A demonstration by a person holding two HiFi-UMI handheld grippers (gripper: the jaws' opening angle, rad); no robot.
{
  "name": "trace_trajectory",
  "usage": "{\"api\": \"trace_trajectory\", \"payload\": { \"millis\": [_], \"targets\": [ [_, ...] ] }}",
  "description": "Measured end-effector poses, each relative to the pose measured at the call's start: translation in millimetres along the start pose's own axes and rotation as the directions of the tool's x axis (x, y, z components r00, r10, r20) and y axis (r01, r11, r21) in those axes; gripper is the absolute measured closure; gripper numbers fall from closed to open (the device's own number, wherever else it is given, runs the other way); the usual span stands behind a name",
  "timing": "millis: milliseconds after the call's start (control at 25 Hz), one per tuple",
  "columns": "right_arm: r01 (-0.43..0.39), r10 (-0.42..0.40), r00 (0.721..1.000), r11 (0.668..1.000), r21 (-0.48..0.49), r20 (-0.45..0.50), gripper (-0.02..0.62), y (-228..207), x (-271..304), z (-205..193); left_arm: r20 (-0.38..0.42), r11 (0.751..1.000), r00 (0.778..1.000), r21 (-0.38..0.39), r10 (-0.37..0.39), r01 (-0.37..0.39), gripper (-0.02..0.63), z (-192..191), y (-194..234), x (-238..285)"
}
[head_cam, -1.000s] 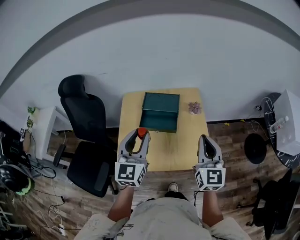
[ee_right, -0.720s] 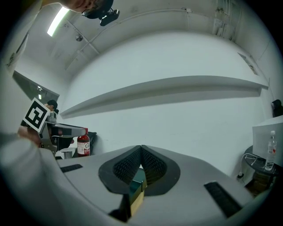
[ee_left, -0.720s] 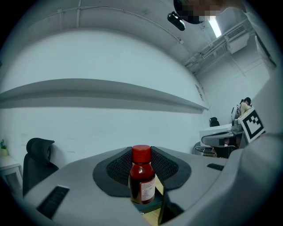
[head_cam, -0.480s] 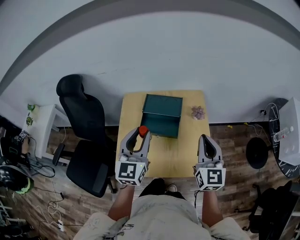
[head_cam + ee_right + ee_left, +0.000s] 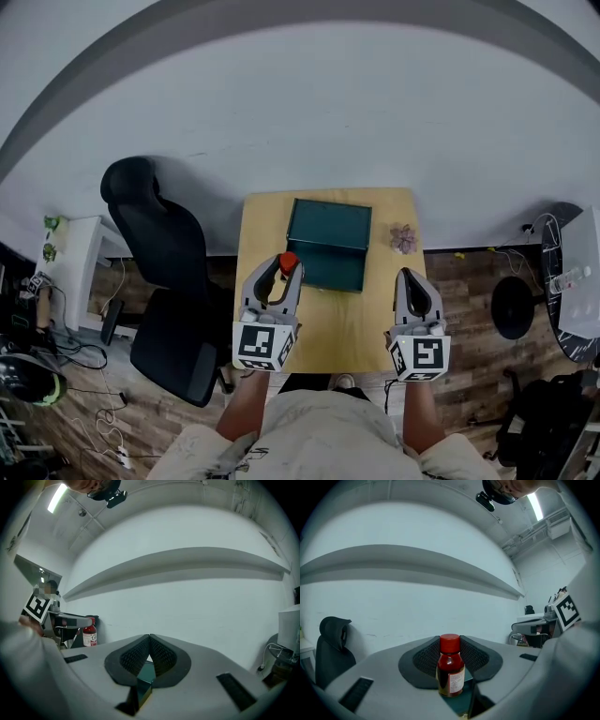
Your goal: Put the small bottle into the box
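Table (image 5: 349, 317) with one box (image 5: 329, 226); one small bottle (image 5: 450, 669) tight in left gripper (image 5: 284, 274); right gripper (image 5: 414, 279) closed, empty.

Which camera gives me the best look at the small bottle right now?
The left gripper view: the small bottle stands upright between the left tool's jaws, whole and close. The head view shows only its red cap poking from that tool. The right gripper view catches it small, near the left edge.

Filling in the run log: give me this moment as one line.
left gripper: shut on small bottle | right gripper: shut, empty | box: on table, bottle not yet inside
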State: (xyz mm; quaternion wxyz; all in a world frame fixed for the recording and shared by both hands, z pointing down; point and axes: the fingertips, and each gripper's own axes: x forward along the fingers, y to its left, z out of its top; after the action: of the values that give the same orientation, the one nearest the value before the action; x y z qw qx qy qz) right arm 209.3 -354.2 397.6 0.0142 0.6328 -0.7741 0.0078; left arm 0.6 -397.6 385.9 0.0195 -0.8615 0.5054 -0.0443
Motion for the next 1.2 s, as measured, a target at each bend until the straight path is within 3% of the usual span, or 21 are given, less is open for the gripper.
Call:
{"api": "trace_trajectory", "payload": {
  "millis": [520,1200],
  "targets": [
    [-0.001,0.003,0.994,1.000,0.022,-0.107,0.580,13,51,-45,-0.118,0.998,0.992,-0.043,-0.051,0.047,0.472,-62,26,46],
    [-0.045,0.045,0.964,0.999,0.006,-0.261,0.580,31,97,-113,-0.313,0.988,0.940,-0.119,-0.133,0.100,0.471,-196,22,82]
  ]
}}
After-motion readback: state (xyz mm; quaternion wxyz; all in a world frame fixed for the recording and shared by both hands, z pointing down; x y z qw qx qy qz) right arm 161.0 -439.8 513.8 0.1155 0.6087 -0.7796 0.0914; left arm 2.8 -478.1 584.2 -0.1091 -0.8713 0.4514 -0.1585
